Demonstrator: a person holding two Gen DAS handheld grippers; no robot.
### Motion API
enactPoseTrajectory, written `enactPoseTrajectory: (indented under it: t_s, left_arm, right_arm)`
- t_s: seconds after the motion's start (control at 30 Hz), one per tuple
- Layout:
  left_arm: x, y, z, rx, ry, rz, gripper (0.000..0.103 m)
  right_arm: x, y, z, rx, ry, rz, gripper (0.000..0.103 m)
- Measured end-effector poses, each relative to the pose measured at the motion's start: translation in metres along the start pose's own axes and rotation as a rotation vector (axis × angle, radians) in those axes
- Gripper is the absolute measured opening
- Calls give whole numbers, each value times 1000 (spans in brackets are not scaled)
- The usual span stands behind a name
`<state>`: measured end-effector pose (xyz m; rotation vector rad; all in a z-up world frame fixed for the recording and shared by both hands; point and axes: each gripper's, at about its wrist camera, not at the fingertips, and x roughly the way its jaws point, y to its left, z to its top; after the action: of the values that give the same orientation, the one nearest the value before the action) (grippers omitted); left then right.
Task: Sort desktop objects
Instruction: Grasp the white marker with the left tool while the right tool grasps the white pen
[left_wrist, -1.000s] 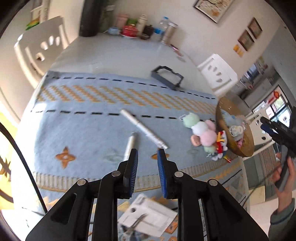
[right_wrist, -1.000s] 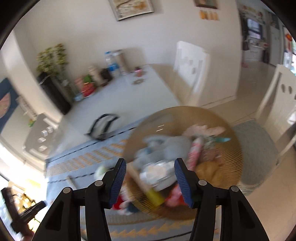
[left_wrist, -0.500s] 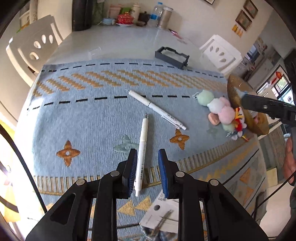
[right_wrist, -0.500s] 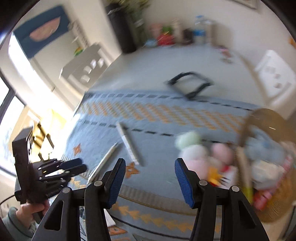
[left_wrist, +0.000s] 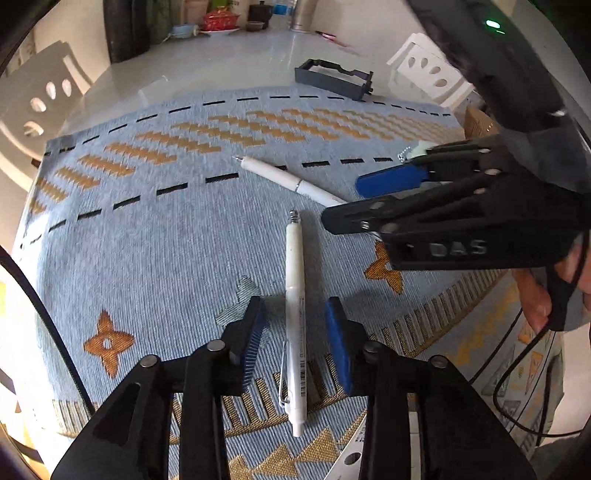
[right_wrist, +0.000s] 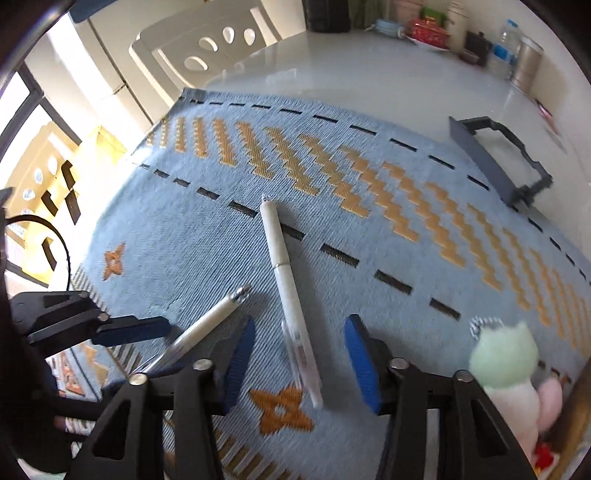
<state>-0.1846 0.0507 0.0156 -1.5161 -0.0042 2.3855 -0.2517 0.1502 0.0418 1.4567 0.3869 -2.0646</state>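
Two white pens lie on a blue and orange patterned mat (left_wrist: 147, 236). My left gripper (left_wrist: 295, 343) is open and low over the mat, its jaws on either side of the near pen (left_wrist: 295, 295) without touching it. My right gripper (right_wrist: 301, 365) is open, its jaws on either side of the far pen (right_wrist: 291, 295). The far pen also shows in the left wrist view (left_wrist: 291, 181), partly hidden by the right gripper (left_wrist: 369, 206). The near pen shows in the right wrist view (right_wrist: 207, 328), with the left gripper (right_wrist: 129, 330) beside it.
A dark plastic tray (left_wrist: 334, 77) stands past the mat's far edge, also in the right wrist view (right_wrist: 498, 162). Plush toys (right_wrist: 506, 365) lie at the mat's right. White chairs (left_wrist: 432, 74) flank the table. Bottles and dishes (left_wrist: 221, 18) stand at the far end. A paper card (left_wrist: 354, 458) lies near me.
My left gripper has opened and dropped over the near pen. My right gripper has swung left from the basket and come down over the far pen.
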Motion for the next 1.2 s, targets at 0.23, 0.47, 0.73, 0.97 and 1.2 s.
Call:
enactPoseTrajectory:
  t_s: [0.23,0.47,0.73,0.97,1.2]
  left_arm:
    - [3,-25,-9,151,-53,103,52]
    - [-1,-17,-4,104,-88,112,8]
    - [-29,-8,6,-14,-145,-43,8]
    - [-58,-19,16,-35,-196,-99,8]
    - [-88,-34,11,-21,-233,-126,8]
  right_arm:
    - [1,20,-4,-133,-25,-84,14]
    - [-11,-3,-15,54,-23,32,13]
    - [-60,-59,-63,463,-112,362,13]
    - [-108,-56,-95,505,-174,310,13]
    - [-138,-50,-145,522,-178,259,13]
